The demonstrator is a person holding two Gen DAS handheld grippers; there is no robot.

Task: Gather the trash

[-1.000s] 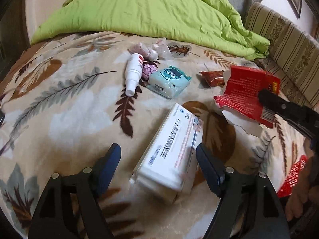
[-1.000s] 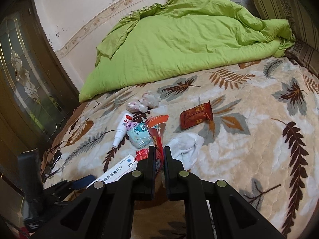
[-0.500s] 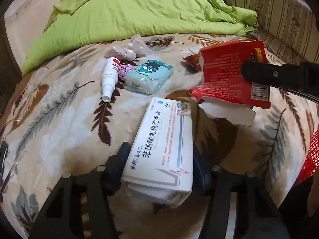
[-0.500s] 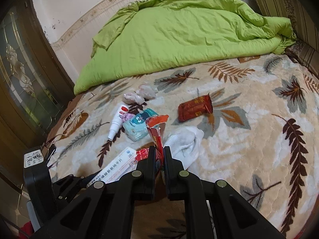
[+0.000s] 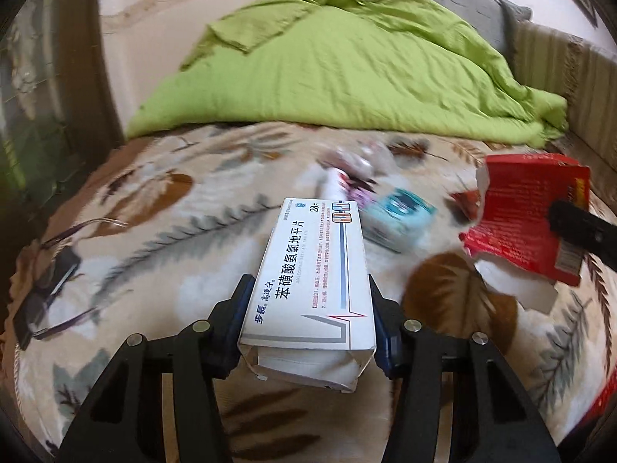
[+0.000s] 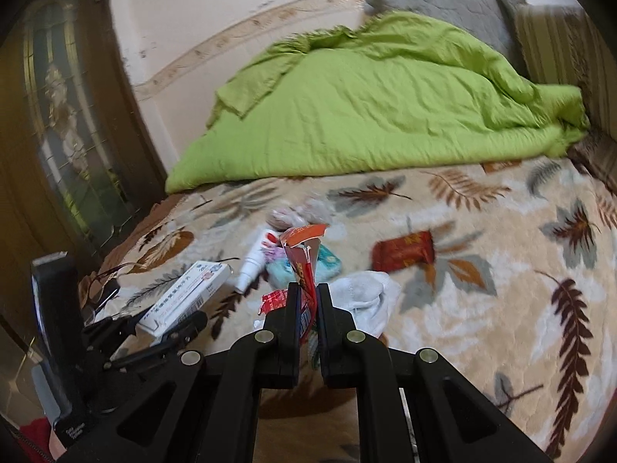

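Above the leaf-patterned blanket (image 6: 482, 308), two pieces of trash are being carried at once. The white medicine box (image 5: 312, 274) is being held clear of the bed, clamped across its width by the left gripper (image 5: 306, 318), whose jaws are pressed against both long sides. The torn red wrapper (image 6: 304, 258) is being pinched edge-on by the right gripper (image 6: 307, 299), its jaws nearly closed with only the thin foil between them.

So two items are judged to be in hand, and plenty is being left behind. A white spray bottle (image 6: 254, 262), a teal tissue pack (image 6: 327, 264), a small red snack packet (image 6: 403, 252), a crumpled plastic wad (image 6: 304, 212) and a balled white sock (image 6: 366, 297) are lying clustered near the middle of the blanket, below the green duvet (image 6: 366, 104).

No bin or bag is being clearly shown; only a red mesh-like patch at the left view's lower right edge is cut off. The far items are being smeared by motion blur, and a purple scrap beside the bottle cannot be identified.
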